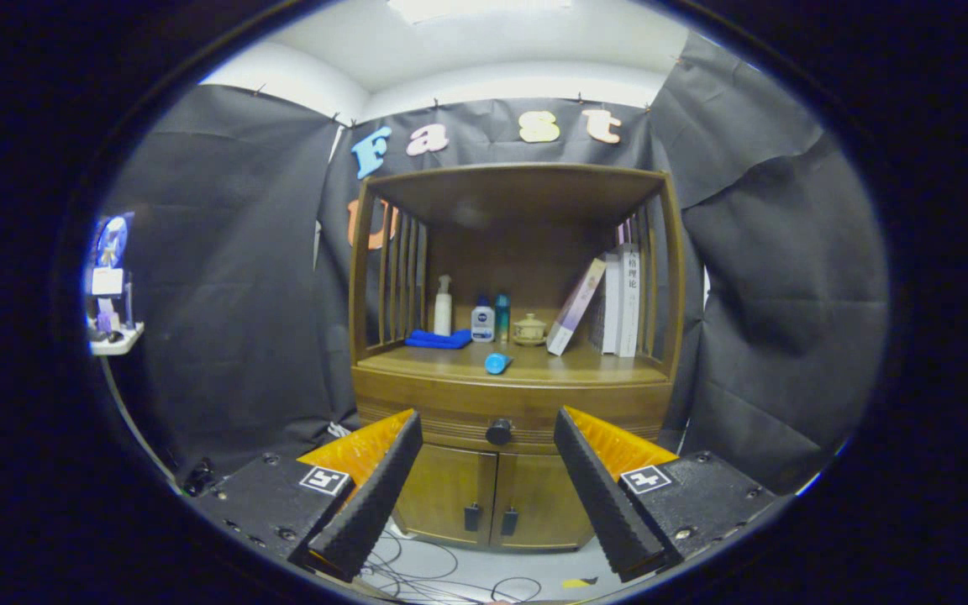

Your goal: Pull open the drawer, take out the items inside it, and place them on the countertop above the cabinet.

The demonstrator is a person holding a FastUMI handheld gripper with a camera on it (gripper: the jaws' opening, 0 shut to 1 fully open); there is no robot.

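Gripper (488, 441): fingers spread wide apart, nothing between them, well short of the cabinet.
Cabinet (511, 395): wooden, dead ahead beyond the fingers, slatted sides, open shelf space above the drawer.
Drawer (450, 412): closed, its front flush with the cabinet, sitting in the gap between the two fingertips.
Drawer knob (499, 432): dark and round, centred on the drawer front, between the fingertips but farther off.
Bench (450, 361): the cabinet's wooden top surface, just above the drawer, carrying a row of things.
Blue round object (497, 363): lying near the bench's front edge, at 12 o'clock from the knob.
Blue cloth (439, 339): folded, at the back left of the bench.
Pump bottle (443, 307): white, upright just behind the cloth.
Small white bottle (482, 323): dark blue label, writing too small to read.
Teal bottle (502, 317): upright, just at 3 o'clock of the white one.
Lidded ceramic jar (529, 329): cream, on a saucer.
Books (618, 302): standing at the right, one leaning; spine writing too small to make out.
Lower doors (488, 500): two, shut, dark pulls side by side.
Cables (434, 571): loose on the floor at 6 o'clock of the cabinet.
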